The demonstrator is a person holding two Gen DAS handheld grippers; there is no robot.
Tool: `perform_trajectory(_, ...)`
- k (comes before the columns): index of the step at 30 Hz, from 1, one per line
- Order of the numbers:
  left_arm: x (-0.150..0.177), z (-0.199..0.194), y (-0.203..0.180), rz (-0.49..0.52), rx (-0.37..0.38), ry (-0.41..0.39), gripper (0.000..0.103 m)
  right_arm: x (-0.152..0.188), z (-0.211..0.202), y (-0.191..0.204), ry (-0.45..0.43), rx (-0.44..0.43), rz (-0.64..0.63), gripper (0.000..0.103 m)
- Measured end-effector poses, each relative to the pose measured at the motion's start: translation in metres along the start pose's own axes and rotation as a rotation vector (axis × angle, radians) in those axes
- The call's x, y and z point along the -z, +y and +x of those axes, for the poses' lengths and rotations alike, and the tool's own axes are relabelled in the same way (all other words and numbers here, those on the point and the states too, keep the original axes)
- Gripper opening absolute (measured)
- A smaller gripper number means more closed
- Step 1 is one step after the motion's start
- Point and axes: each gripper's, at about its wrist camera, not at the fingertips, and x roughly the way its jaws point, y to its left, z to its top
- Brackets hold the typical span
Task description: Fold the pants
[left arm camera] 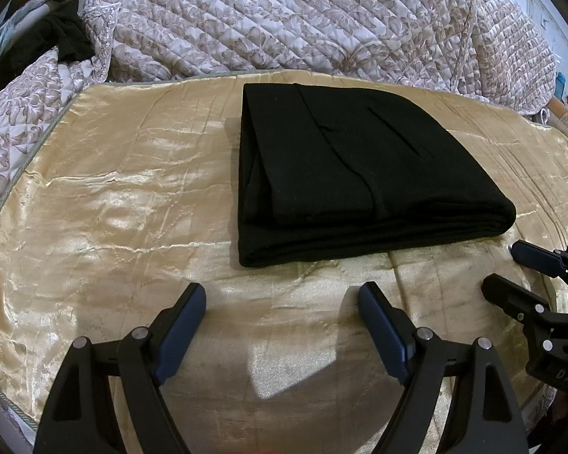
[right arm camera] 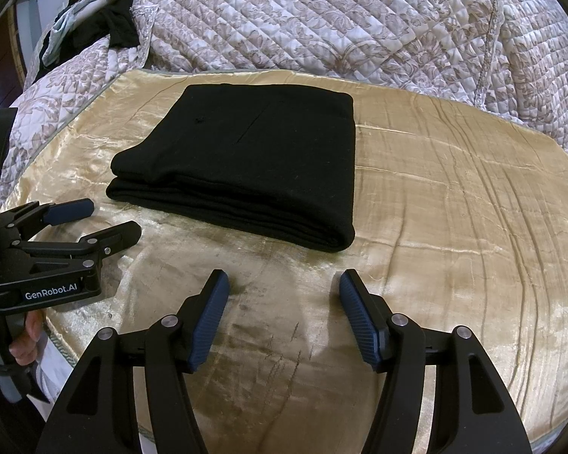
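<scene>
Both open claws (left arm camera: pixel 282 291) (right arm camera: pixel 284 280) face the folded black pants (left arm camera: pixel 359 174), long side crosswise

The left black two-finger gripper with blue ribbed pads (left arm camera: pixel 282 293) points forward and downward, its jaws spread wide with nothing between them. The right black two-finger gripper with matching blue pads (right arm camera: pixel 284 280) is tilted down likewise, jaws parted and empty. The two sit side by side, close together. A hand (right arm camera: pixel 22 335) wraps the left gripper's handle.
</scene>
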Motion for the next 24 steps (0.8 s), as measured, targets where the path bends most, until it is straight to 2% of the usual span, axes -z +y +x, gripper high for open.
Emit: perform_trajectory(24, -0.0001, 0.0006, -0.0003, 0.002, 0.000, 0.002, 0.085, 0.0000, -0.0001, 0.0015, 0.000, 0.003, 0.001, 0.064)
